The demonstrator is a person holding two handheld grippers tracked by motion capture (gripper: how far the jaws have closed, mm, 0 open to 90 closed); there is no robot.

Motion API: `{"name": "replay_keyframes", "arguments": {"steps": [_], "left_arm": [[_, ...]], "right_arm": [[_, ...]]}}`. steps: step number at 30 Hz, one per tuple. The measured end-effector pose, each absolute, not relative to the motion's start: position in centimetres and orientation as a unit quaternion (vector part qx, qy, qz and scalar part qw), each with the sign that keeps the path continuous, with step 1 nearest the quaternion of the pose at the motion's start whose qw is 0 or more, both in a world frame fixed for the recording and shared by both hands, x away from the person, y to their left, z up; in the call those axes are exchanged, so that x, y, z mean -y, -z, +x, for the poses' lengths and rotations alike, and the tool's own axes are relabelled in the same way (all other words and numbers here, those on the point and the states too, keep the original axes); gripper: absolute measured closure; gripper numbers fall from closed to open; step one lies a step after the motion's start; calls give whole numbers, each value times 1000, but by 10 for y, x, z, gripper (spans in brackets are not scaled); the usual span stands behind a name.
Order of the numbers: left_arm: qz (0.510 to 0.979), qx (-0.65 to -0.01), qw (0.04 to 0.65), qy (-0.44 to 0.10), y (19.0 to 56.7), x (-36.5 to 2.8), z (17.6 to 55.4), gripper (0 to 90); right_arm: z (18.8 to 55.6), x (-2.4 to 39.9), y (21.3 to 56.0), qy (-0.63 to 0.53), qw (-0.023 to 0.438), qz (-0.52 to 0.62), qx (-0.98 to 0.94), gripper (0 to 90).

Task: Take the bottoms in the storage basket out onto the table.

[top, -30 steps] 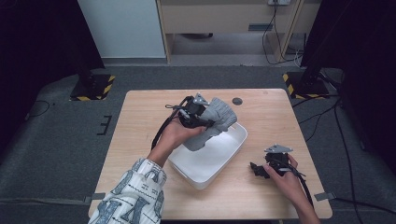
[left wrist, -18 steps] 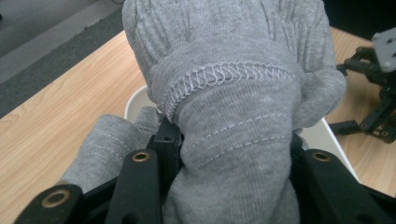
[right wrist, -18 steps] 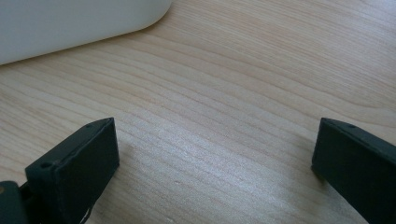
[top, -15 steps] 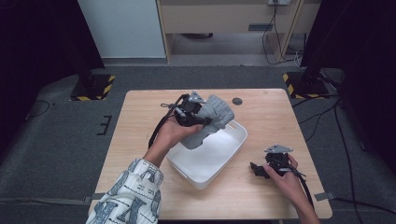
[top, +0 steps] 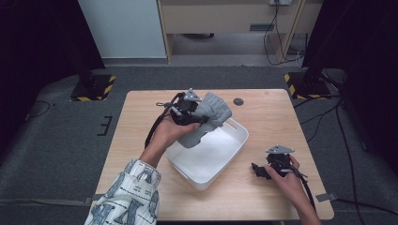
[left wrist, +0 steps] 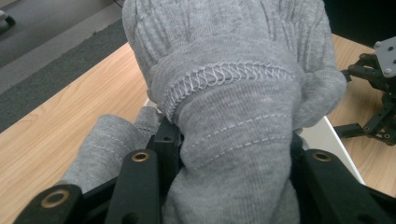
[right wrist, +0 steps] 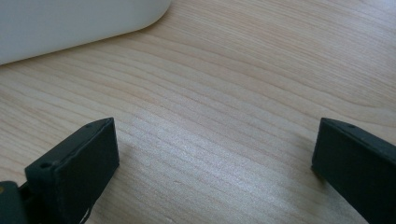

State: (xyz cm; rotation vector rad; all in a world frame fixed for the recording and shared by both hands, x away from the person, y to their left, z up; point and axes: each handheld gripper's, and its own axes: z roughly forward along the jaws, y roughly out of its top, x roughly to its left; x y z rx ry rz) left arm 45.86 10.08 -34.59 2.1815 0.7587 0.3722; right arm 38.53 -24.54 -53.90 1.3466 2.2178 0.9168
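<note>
The wooden bench [top: 141, 140] carries a white tub [top: 220, 161] set at an angle near its middle, and the work in hand seems to be getting a grey knitted garment [top: 209, 117] into that tub. The garment hangs bunched over the tub's far left corner, held above the rim rather than resting inside, with its long axis running from the upper right down toward the lower left, so that its loose lower end droops toward the tub's floor. The left hand-held gripper [top: 185, 112] is clamped on the garment; in the left gripper view the fabric [left wrist: 233, 130] bulges thickly between the two black jaws, a stitched seam crossing it. The tub lies directly beneath and toward the person from this grip, so the coming move is most likely a lowering and release. The right hand-held gripper [top: 263, 171] rests on the bench to the right of the tub, well apart from the garment, its jaws spread wide with bare wood between them. No brand, label or writing can be read anywhere.
</note>
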Motion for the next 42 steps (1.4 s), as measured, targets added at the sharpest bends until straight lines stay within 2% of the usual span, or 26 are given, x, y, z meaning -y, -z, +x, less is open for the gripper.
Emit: {"name": "replay_keyframes", "arguments": {"steps": [17, 42], "left_arm": [[847, -327, 387, -162, 336, -141, 465, 564], [846, -341, 368, -178, 336, -175, 469, 563]], "right_arm": [[385, 245, 539, -326, 195, 481, -790, 6], [385, 246, 539, -326, 196, 480, -791, 6]]}}
